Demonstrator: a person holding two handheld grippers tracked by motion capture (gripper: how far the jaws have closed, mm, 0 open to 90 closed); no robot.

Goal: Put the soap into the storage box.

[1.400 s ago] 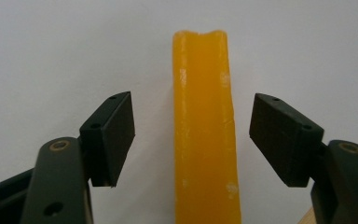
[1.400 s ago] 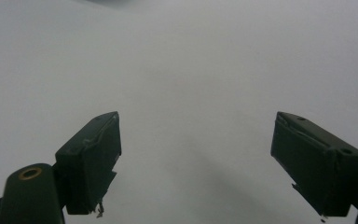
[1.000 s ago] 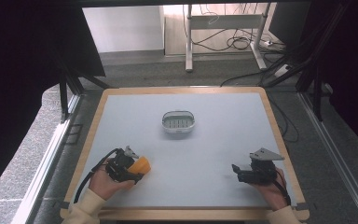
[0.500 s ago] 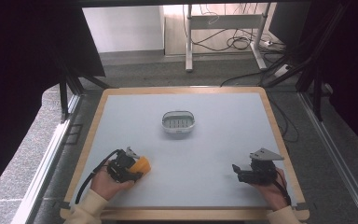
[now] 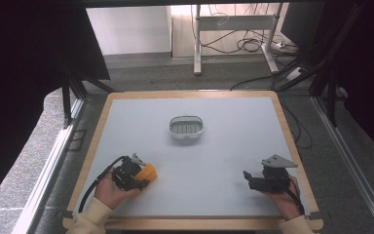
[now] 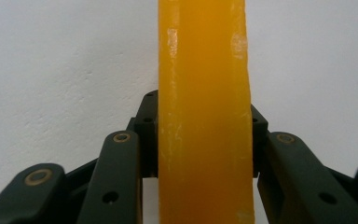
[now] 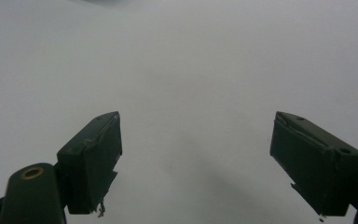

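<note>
waxy orange block (image 6: 204, 116), matt table (image 5: 224, 161)

Pale grey table top (image 5: 233, 146) w/ light wood rim, grey speckled floor (image 5: 39, 161), metal desk legs (image 5: 197, 44) at back, tangled cables (image 5: 246, 44), dark panels (image 5: 24, 58) both sides

Small grey dish (image 5: 187, 128) sat mid-table, ribbed inside. Table (image 5: 233, 117) pale grey, wood-edged. Cables (image 5: 246, 45) lay on floor beyond.
</note>
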